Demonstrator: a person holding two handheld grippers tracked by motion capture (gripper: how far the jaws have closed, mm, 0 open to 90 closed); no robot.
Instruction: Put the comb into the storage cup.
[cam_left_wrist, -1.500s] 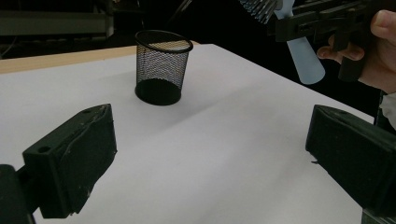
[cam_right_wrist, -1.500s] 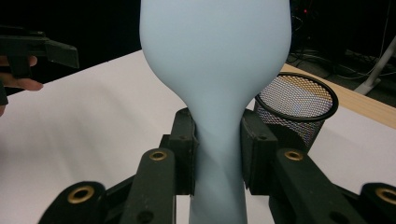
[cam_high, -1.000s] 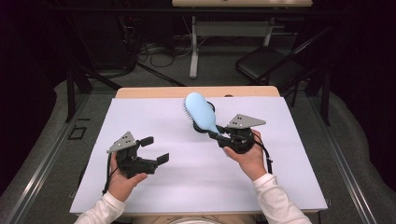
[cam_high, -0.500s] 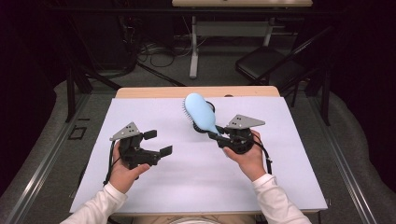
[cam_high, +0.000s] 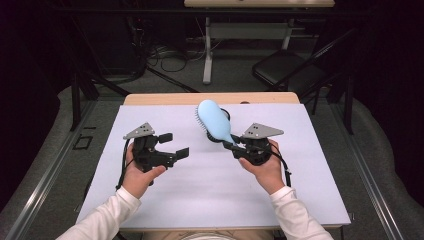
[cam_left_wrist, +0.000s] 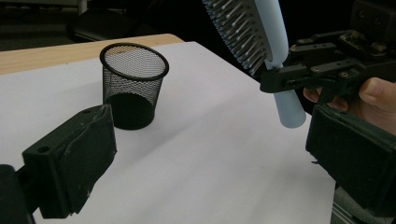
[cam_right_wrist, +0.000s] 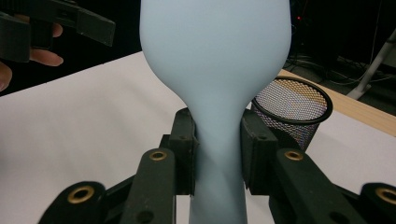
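Note:
A light blue hairbrush (cam_high: 214, 120) stands tilted above the white table sheet (cam_high: 210, 190), head up and away from me. My right gripper (cam_high: 234, 145) is shut on its handle; in the right gripper view both pads press the narrow neck of the hairbrush (cam_right_wrist: 215, 51). A black mesh cup (cam_left_wrist: 133, 86) stands upright on the sheet just beyond the brush, seen too as the mesh cup (cam_right_wrist: 294, 112). My left gripper (cam_high: 175, 144) hovers left of the brush, open, with nothing between its jaws. In the left gripper view the bristles of the hairbrush (cam_left_wrist: 243, 32) face it.
The wooden table edge (cam_high: 165, 98) runs along the far side of the sheet. On the floor beyond are a folding chair (cam_high: 287, 70), a desk leg (cam_high: 207, 55) and cables (cam_high: 165, 55). A metal rail (cam_high: 45, 170) runs along the table's left.
My left gripper has risen and moved right and forward, closer to the brush, jaws still open. The right gripper and brush have stayed put.

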